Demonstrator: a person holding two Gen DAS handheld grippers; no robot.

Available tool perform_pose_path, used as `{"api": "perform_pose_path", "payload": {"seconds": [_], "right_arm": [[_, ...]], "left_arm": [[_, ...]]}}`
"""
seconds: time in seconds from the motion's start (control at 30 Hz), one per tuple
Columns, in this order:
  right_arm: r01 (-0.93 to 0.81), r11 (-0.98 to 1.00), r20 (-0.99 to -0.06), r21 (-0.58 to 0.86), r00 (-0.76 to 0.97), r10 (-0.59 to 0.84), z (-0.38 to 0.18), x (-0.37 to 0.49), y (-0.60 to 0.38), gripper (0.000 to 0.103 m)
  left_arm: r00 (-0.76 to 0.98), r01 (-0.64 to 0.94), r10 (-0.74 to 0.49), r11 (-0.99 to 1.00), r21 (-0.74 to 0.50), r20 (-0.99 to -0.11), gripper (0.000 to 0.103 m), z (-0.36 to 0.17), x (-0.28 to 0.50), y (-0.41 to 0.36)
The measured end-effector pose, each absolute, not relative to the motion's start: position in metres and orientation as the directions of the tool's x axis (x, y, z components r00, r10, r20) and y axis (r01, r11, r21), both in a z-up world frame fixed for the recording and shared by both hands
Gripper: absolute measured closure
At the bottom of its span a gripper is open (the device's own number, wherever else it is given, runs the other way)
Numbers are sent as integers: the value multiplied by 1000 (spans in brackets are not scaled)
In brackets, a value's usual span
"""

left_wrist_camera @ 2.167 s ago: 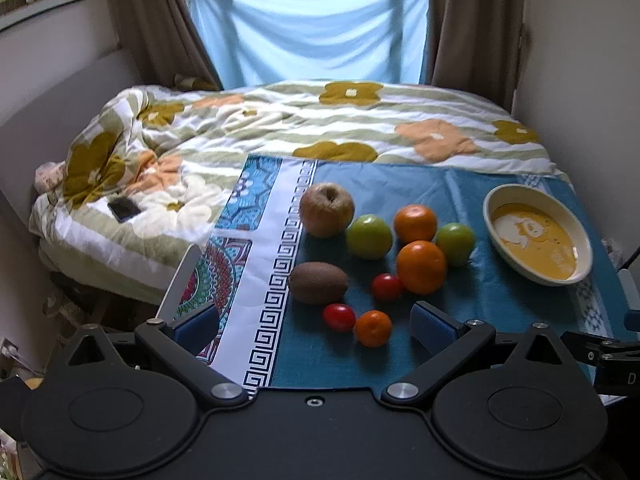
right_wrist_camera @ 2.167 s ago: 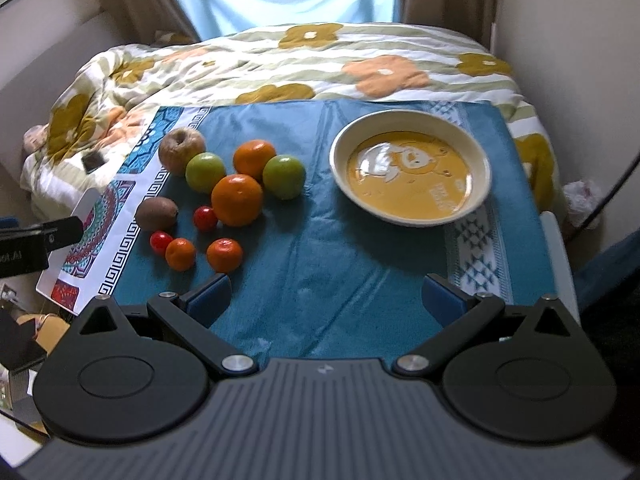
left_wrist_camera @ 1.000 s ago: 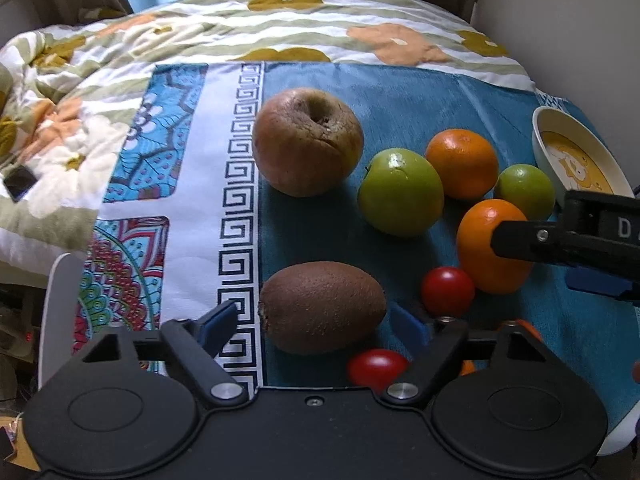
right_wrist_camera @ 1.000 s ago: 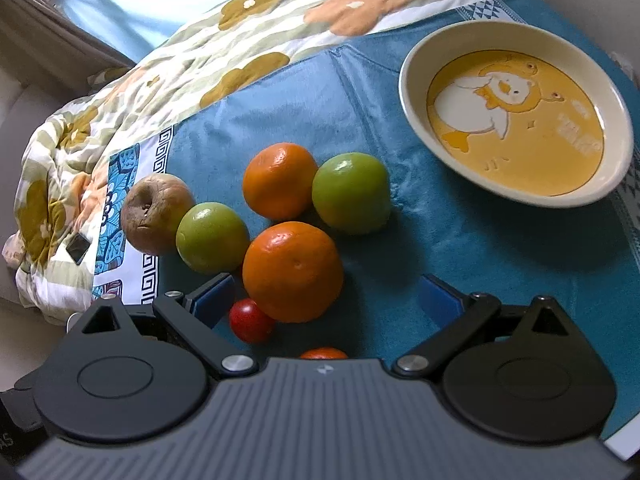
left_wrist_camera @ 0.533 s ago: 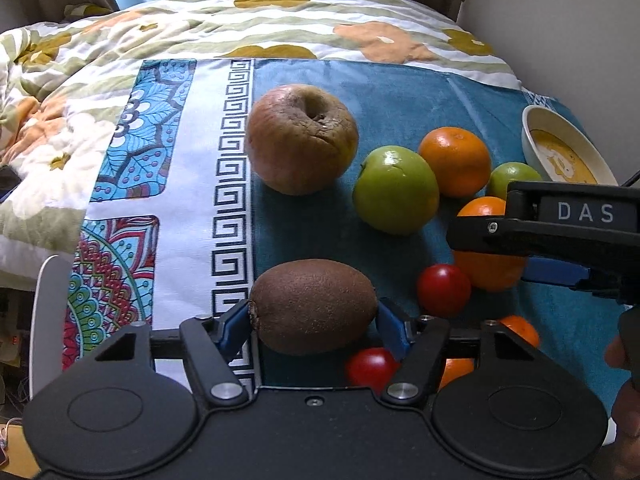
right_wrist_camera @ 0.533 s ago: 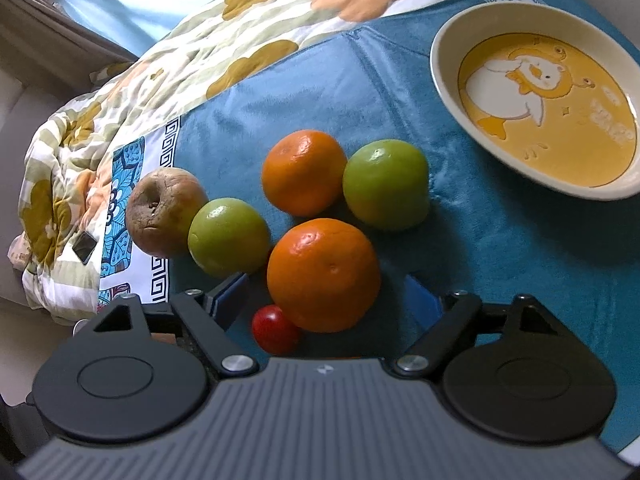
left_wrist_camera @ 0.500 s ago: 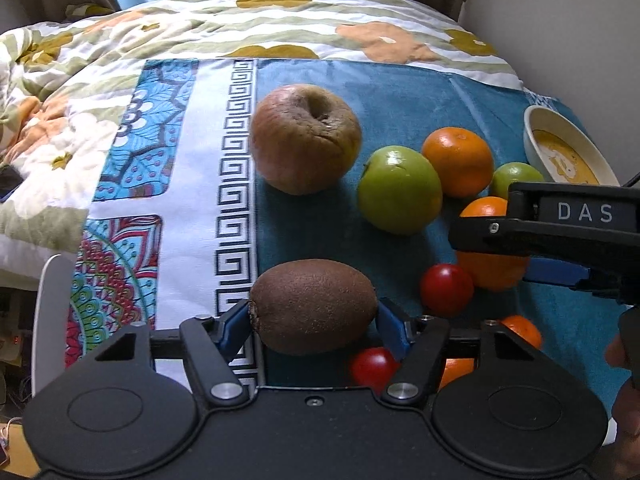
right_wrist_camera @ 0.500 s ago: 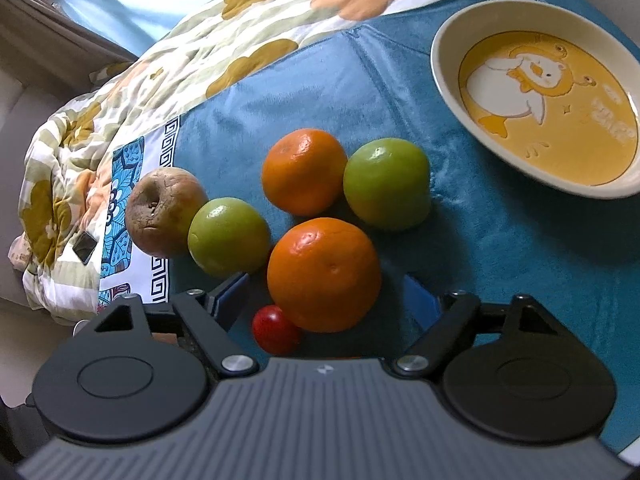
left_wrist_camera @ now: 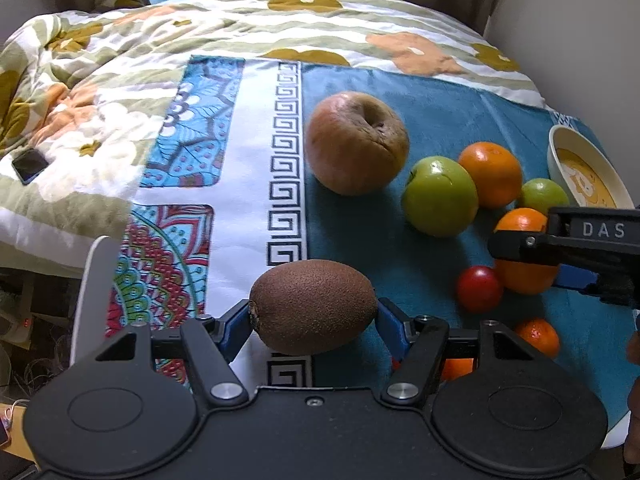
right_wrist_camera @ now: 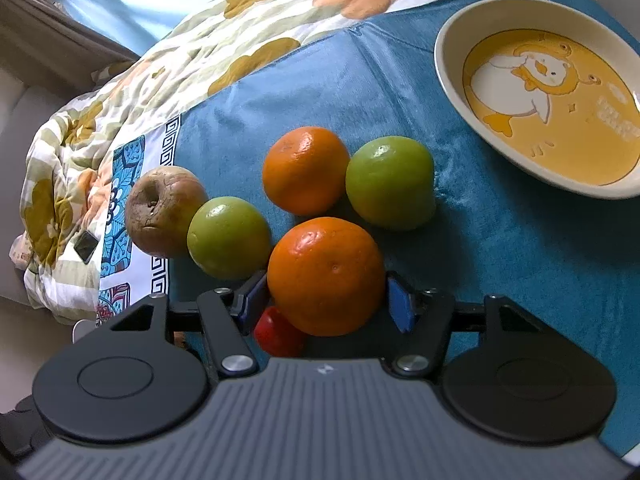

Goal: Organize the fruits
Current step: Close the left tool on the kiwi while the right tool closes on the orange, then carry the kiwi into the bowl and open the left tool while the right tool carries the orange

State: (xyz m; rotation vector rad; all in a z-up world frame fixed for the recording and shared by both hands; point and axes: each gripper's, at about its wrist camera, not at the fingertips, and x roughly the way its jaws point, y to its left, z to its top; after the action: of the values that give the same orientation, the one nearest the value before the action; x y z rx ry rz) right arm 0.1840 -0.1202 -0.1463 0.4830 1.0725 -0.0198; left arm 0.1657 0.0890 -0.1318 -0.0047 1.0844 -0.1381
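Observation:
My left gripper (left_wrist_camera: 312, 322) is shut on a brown kiwi (left_wrist_camera: 313, 306) and holds it lifted above the cloth. My right gripper (right_wrist_camera: 326, 300) is shut on a large orange (right_wrist_camera: 326, 276), which also shows in the left wrist view (left_wrist_camera: 520, 256). Around them on the blue cloth (right_wrist_camera: 500, 240) lie a wrinkled brown apple (left_wrist_camera: 356, 142), a green apple (left_wrist_camera: 440, 202), a second orange (right_wrist_camera: 306, 170), another green fruit (right_wrist_camera: 390, 182), a red tomato (left_wrist_camera: 479, 288) and small mandarins (left_wrist_camera: 538, 336). A cream bowl (right_wrist_camera: 448, 76) with a duck picture stands at the right.
The cloth lies on a bed with a flowered duvet (left_wrist_camera: 120, 92). A dark phone (left_wrist_camera: 29, 165) lies on the duvet at the left. A patterned white band (left_wrist_camera: 240, 160) runs along the cloth's left side. A wall (left_wrist_camera: 580, 40) stands at the right.
My left gripper has risen with the kiwi and moved a little left. My right gripper has closed on the large orange.

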Motion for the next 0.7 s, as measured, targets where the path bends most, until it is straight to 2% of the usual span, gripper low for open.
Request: {"api": "perform_pose_path", "payload": {"seconds": [0.4, 0.7], "right_arm": [[200, 907, -806, 371, 554, 208, -110, 162, -147, 27], [95, 942, -792, 322, 571, 213, -85, 139, -195, 27]], "left_arm": [[566, 72, -53, 997, -15, -823, 33, -88, 144, 80], [609, 16, -4, 1000, 7, -793, 33, -62, 118, 34]]}}
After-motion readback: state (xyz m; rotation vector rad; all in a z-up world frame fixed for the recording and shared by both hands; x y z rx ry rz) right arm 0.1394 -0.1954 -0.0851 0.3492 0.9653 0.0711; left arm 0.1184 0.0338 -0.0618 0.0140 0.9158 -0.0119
